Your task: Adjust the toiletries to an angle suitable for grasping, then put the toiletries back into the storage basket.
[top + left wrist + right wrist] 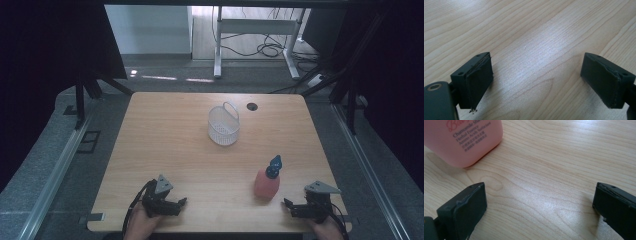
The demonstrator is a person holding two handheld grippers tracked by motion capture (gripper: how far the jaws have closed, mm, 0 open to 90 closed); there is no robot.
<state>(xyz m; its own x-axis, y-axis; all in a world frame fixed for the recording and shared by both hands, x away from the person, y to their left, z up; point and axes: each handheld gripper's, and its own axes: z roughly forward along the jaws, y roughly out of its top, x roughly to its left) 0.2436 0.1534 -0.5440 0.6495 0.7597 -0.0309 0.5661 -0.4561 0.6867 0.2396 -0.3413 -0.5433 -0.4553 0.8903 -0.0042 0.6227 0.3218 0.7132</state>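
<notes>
With both grippers' fingers wide and empty, the right gripper (296,207) should square up to the bottle (266,182) near the desk's (170,145) front-right corner before closing.

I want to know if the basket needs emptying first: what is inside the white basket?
In the high view the white basket looks empty: through its open top only its pale perforated wall and floor show. The near wall hides part of the bottom, so something small and flat there cannot be ruled out.
</notes>
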